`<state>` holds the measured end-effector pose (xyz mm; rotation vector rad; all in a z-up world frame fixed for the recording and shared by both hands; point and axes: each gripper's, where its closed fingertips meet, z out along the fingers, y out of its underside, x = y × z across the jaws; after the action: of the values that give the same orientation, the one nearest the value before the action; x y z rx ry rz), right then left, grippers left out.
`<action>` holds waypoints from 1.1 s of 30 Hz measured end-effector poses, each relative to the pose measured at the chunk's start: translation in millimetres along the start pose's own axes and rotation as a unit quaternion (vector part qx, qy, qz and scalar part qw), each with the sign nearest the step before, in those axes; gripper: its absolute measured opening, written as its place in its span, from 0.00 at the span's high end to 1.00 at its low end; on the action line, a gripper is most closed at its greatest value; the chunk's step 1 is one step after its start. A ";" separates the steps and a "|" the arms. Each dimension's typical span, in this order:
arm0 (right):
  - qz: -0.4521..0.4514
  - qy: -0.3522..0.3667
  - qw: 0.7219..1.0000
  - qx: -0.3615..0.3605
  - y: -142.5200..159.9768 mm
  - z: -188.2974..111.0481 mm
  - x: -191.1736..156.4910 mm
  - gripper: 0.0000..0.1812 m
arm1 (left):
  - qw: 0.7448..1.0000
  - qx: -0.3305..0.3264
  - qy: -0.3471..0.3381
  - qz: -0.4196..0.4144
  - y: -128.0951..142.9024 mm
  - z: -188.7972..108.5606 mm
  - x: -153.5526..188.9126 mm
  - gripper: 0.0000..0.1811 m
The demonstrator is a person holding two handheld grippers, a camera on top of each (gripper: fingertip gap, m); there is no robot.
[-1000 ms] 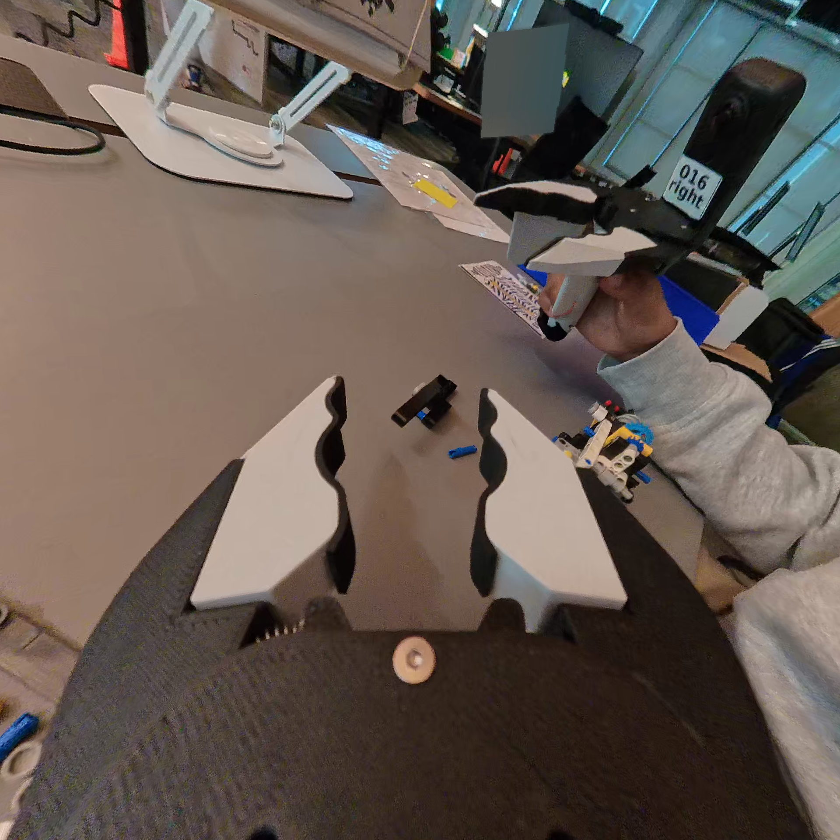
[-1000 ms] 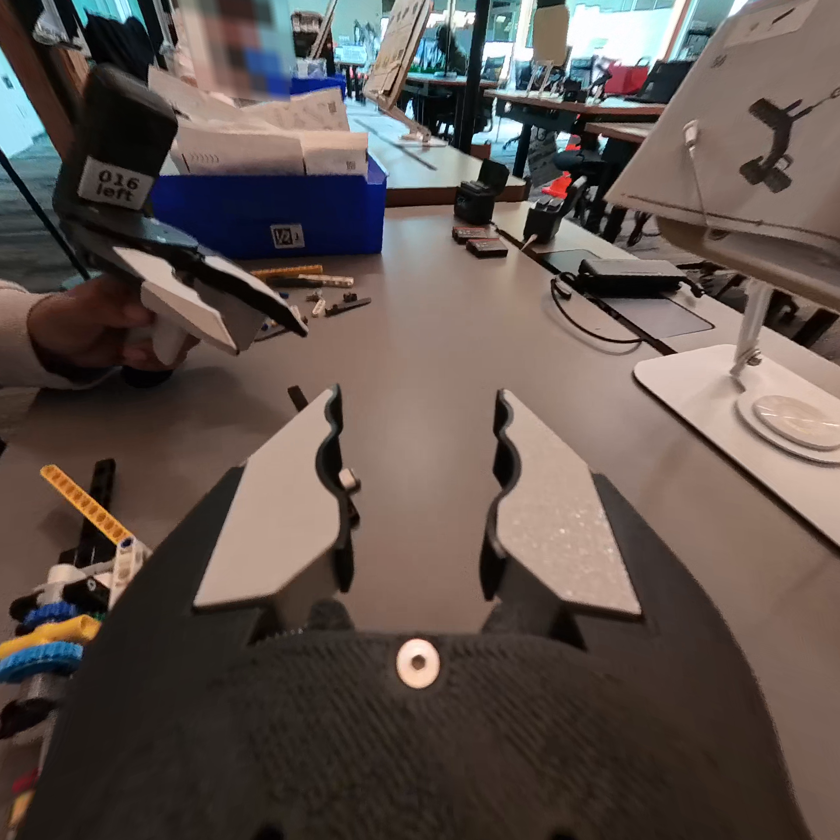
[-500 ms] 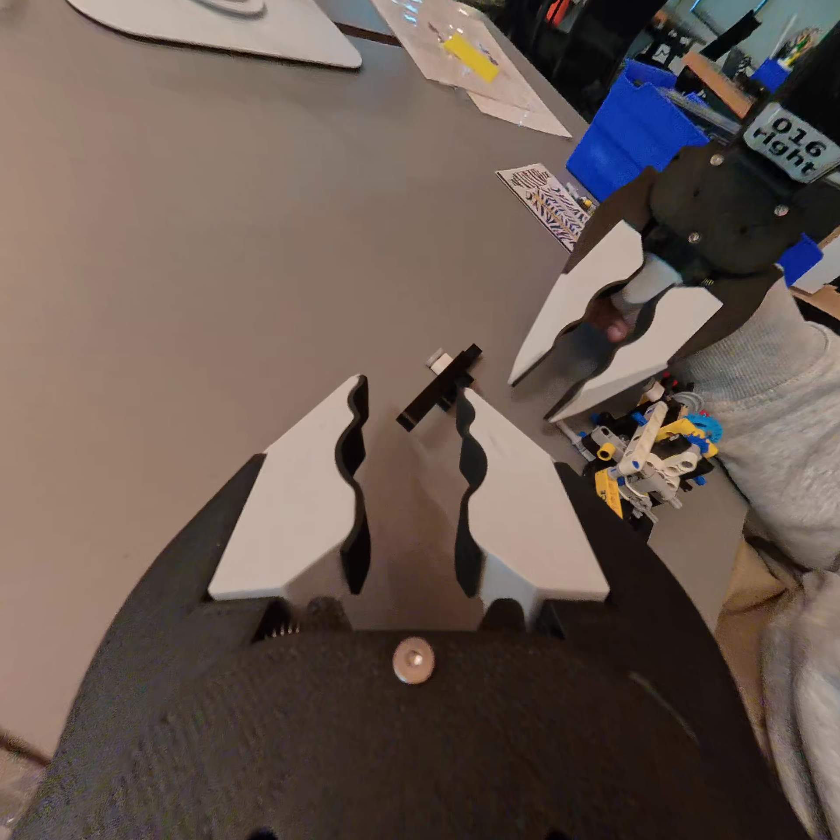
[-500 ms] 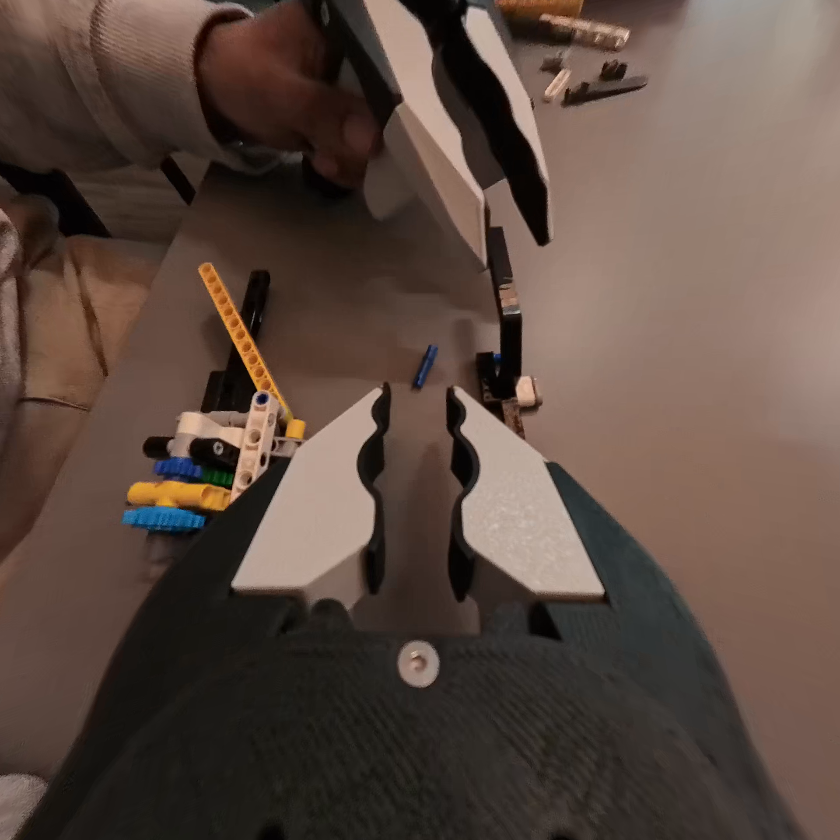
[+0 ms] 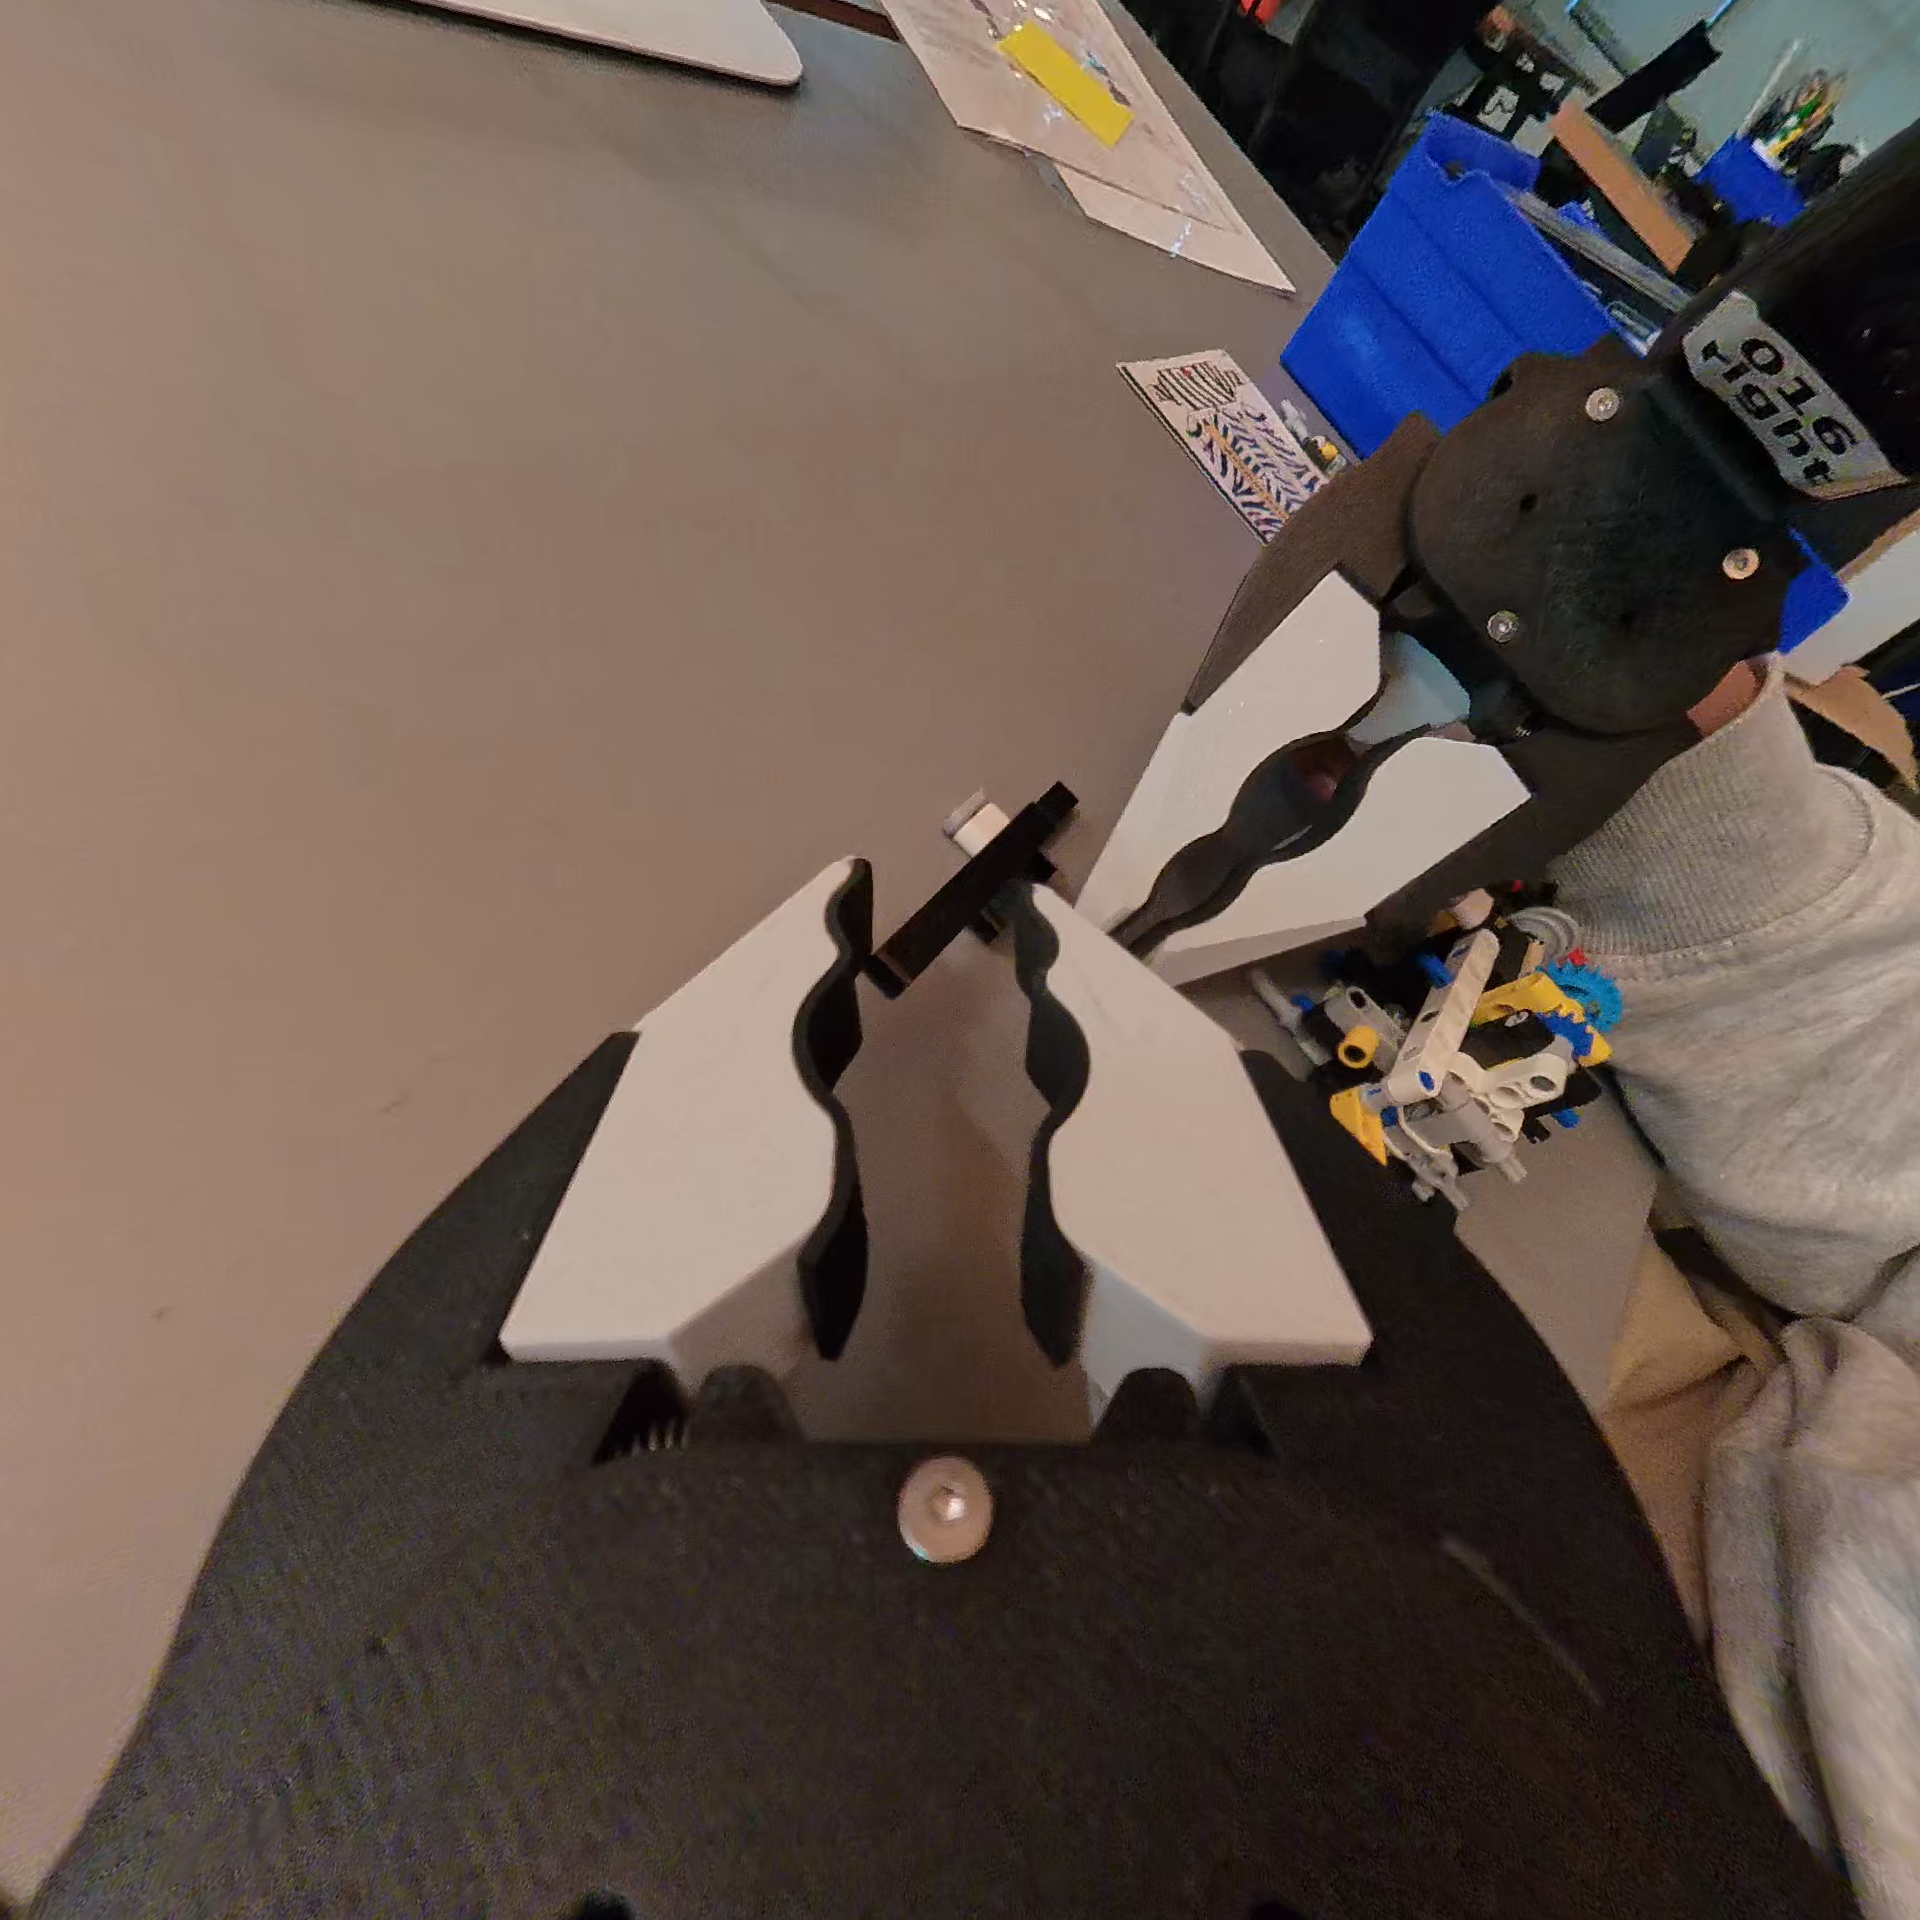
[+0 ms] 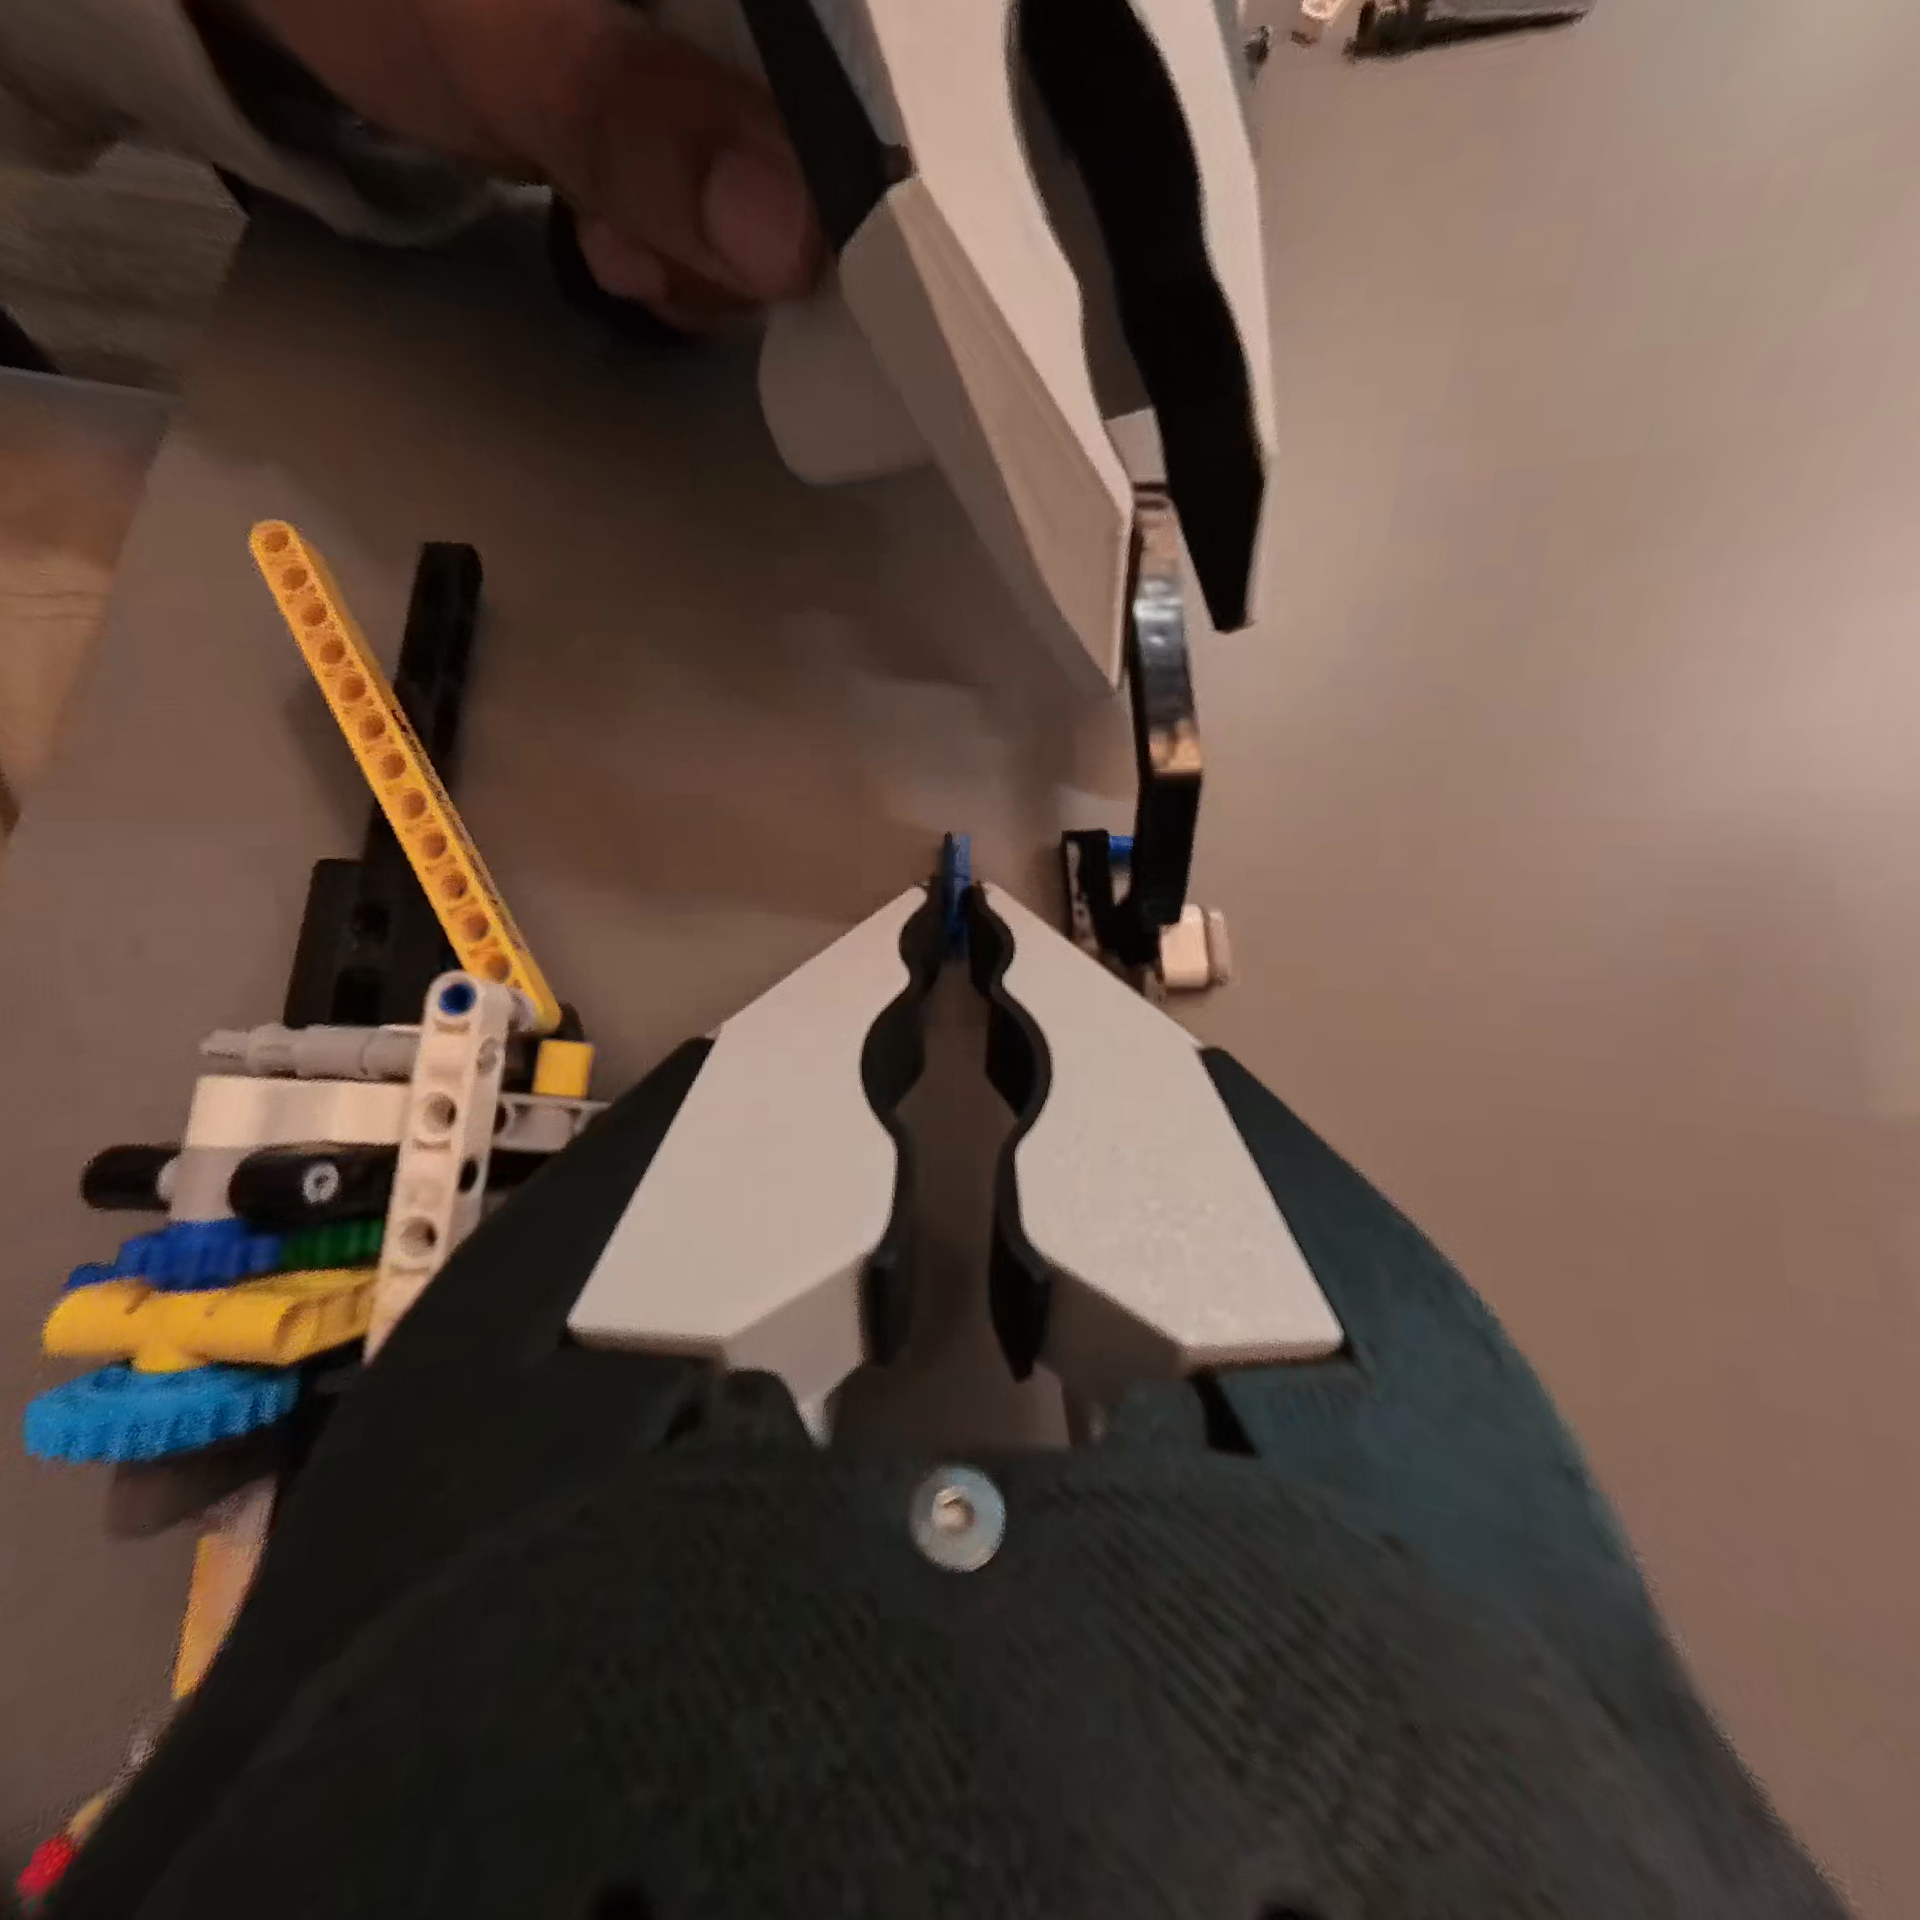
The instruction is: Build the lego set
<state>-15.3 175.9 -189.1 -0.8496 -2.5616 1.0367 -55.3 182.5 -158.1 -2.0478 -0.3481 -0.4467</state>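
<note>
While the grey table (image 5: 416, 520) lies bare and broad to the left of the work, its near edge runs close on the right, just past the half-built model (image 5: 1455, 1081) and the grey sleeve (image 5: 1766, 987) over it. The left gripper (image 5: 940, 904) stands with its jaws narrowly apart around the end of the black beam assembly (image 5: 966, 904); whether the pads press it cannot be told. From the right wrist view the beam assembly (image 6: 1158, 790) lies flat, a small white piece (image 6: 1190, 951) at its near end. The right gripper (image 6: 951, 899) is closed on a small blue pin (image 6: 954, 883), held at the very fingertips just beside the beam assembly and just above or on the table. The two grippers crowd each other, tips nearly meeting. The right gripper (image 5: 1132, 930) carries a white label with dark writing. A printed striped sheet (image 5: 1236, 447) and blue bins (image 5: 1455, 301) sit far right, a clear bag with a yellow slip (image 5: 1060, 62) beyond. A yellow holed beam (image 6: 395, 758) juts from the model (image 6: 312, 1174) toward the pin.
</note>
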 end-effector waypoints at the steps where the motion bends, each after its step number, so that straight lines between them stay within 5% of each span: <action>1: 0.008 0.004 1.000 -0.002 2.6 -2.5 2.5 0.98 | 1.000 0.000 0.004 -0.004 -0.1 1.6 1.6 0.86; 6: 0.053 0.013 0.996 0.074 -1.4 -37.3 12.3 0.99 | 1.000 -0.001 0.024 -0.013 -0.5 9.1 10.6 0.85; 14: 0.108 0.182 0.949 0.234 -10.4 -120.4 77.2 0.99 | 0.999 0.009 0.038 -0.030 -7.1 19.9 15.1 0.95; 21: 0.140 0.236 0.910 0.311 -7.9 -143.9 107.5 0.99 | 0.993 0.033 0.089 -0.065 -27.1 37.6 19.6 0.91; 28: 0.165 0.278 0.883 0.340 2.9 -147.7 133.1 0.99 | 0.970 0.160 0.178 -0.041 -72.8 19.7 26.8 0.77; 30: 0.165 0.280 0.878 0.350 0.4 -145.1 135.7 0.99 | 0.955 0.202 0.216 -0.019 -84.9 1.7 36.3 0.57; 33: 0.163 0.292 0.880 0.336 0.4 -139.0 137.9 0.99 | 0.948 0.258 0.182 0.026 -94.9 -20.9 35.9 0.55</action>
<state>-65.9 335.9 -88.2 -1.1655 -1.4381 1.3730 -66.7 212.6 -59.6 -1.4267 -0.1617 -0.6163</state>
